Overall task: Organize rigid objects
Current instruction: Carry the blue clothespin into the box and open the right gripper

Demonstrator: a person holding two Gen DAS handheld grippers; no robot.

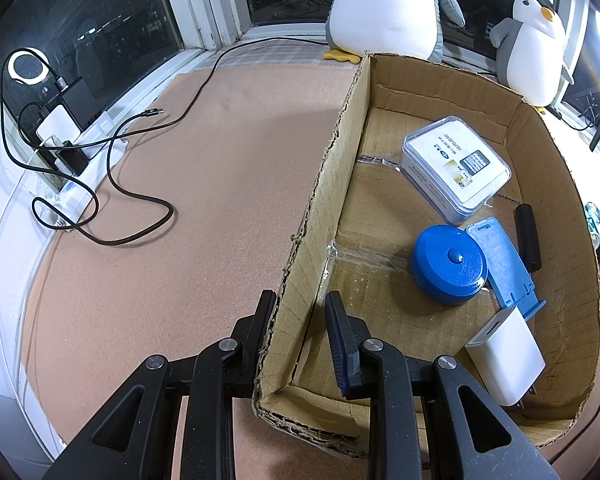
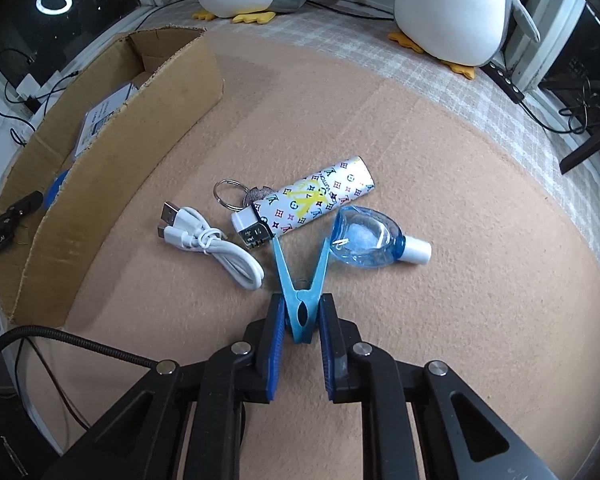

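Observation:
A blue clothespin (image 2: 300,308) lies on the tan mat, its two arms spread away from me. My right gripper (image 2: 302,300) is shut on it, one blue pad against each side. Beyond it lie a patterned lighter (image 2: 316,200) with a key ring (image 2: 228,190), a coiled white USB cable (image 2: 212,240) and a small clear blue bottle (image 2: 364,242). My left gripper (image 1: 300,296) is shut on the left wall of the cardboard box (image 1: 340,152). Inside the box are a clear plastic case (image 1: 456,168), a round blue case (image 1: 448,264), a blue stand (image 1: 500,256), a black cylinder (image 1: 527,236) and a white charger (image 1: 508,360).
Two plush penguins (image 1: 384,4) (image 1: 530,48) sit by the window at the back. A black cable (image 1: 140,200) loops over the mat to the left of the box, near a power strip (image 1: 80,160). In the right wrist view the box (image 2: 140,128) stands left of the loose items.

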